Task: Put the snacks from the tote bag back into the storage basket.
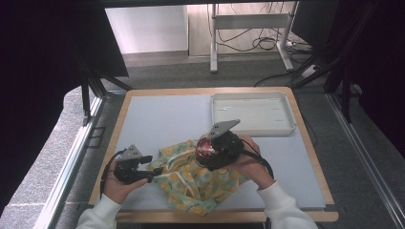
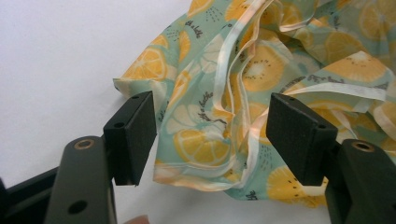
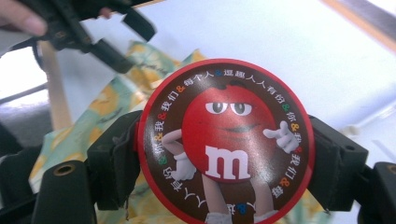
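We found the right claw (image 1: 206, 151) pinching a round red-and-brown tin with a cartoon candy figure on its lid (image 3: 225, 142), one jaw on each side of its rim, held above the crumpled green cloth bag printed with orange slices (image 1: 191, 183). The bag lay at about 6 o'clock on the pale grey tabletop (image 1: 162, 119), close to the near edge. The left claw (image 1: 149, 168) stood spread at the bag's 9 o'clock edge, its jaws either side of a folded hem with a pale trim (image 2: 243, 107), not yet closed on it.

We judged the step in hand to be loading the tin into the bag. To do it well, the left claw needed to close on a single layer of the hem near the mouth and lift it, so that an opening showed; the right claw should then bring the tin in edge-first and let go only once it sat inside. We could not tell where the mouth lay among the folds.

A shallow white rectangular plastic tray (image 1: 253, 114) sat at about 1 o'clock, well apart from the bag and out of the way. What stood in the way was the bag's own crumpled cloth and loose trim.
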Demonstrator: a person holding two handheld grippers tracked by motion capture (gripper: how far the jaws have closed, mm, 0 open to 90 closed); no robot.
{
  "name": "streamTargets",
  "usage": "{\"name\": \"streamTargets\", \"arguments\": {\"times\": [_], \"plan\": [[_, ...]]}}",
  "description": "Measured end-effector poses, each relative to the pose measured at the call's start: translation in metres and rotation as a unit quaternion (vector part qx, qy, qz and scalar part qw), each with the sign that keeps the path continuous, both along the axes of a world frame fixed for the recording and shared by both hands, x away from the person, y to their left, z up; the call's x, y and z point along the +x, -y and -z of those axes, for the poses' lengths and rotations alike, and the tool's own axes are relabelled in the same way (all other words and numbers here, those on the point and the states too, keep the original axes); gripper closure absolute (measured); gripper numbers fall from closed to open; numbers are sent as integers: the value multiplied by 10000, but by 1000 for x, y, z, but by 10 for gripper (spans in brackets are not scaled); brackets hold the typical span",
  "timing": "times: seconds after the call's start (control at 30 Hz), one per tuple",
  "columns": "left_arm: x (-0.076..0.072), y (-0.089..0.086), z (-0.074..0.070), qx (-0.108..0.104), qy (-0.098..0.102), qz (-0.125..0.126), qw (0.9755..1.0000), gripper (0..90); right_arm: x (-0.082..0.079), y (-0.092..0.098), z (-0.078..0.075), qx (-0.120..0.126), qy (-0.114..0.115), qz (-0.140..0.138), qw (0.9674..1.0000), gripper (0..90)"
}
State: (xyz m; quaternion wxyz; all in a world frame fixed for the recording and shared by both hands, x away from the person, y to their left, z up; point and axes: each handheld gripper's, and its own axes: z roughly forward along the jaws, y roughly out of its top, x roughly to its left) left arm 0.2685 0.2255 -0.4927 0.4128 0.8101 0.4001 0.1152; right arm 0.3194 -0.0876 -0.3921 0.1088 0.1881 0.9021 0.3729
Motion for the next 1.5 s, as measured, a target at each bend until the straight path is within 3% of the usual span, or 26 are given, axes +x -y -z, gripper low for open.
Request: {"name": "streamTargets", "arguments": {"times": [0.4, 0.57, 1.2, 1.5], "plan": [[0, 3, 0, 36, -1, 26, 10000, 333, 26, 10, -29, 218, 99, 294, 9993, 222], [0, 3, 1, 38, -2, 38, 10000, 333, 40, 13, -34, 159, 115, 479, 9987, 222], [0, 0, 2, 40, -35, 33, 10000, 328, 94, 24, -33, 198, 29, 1131, 9934, 222], [0, 0, 3, 38, -65, 44, 10000, 326, 121, 29, -21, 59, -136, 1455, 9892, 222]]}}
